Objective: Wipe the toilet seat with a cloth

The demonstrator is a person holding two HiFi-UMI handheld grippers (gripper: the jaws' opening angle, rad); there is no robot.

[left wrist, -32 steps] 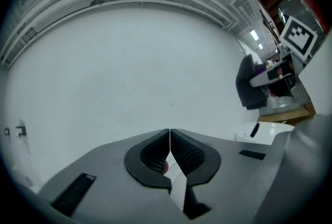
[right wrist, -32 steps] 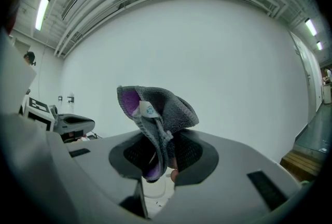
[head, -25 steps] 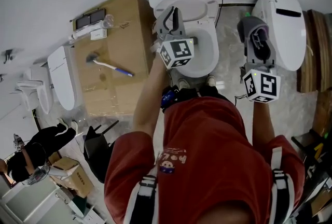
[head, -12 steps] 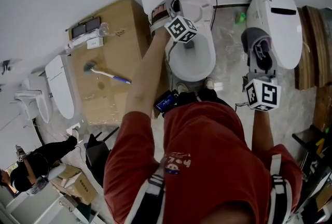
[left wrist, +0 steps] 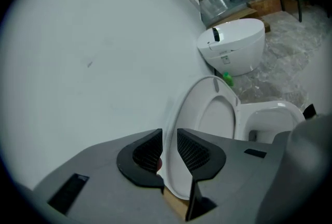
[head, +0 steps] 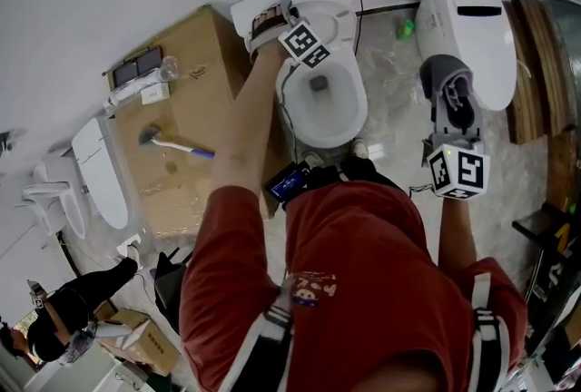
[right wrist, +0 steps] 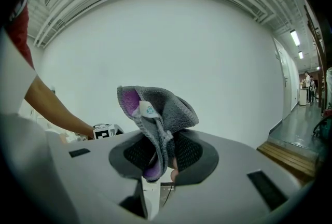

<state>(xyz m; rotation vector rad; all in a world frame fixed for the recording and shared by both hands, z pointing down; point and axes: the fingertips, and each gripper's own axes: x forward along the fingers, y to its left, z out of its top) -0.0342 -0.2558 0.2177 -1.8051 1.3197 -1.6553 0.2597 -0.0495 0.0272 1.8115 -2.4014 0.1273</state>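
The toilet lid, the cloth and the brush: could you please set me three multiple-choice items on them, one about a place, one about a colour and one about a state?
1. Where does the brush lie?
A. in a bucket
B. on the cardboard box
C. on a shelf

2. What colour is the cloth mainly?
A. yellow
B. white
C. grey

3. How does the toilet lid stand?
A. raised
B. shut flat
C. taken off

Answers:
1 B: the head view shows it lying on the box top.
2 C: it is grey with some purple, pinched in the right gripper's jaws.
3 A: it stands upright, its edge between the left gripper's jaws, which have just been opening.
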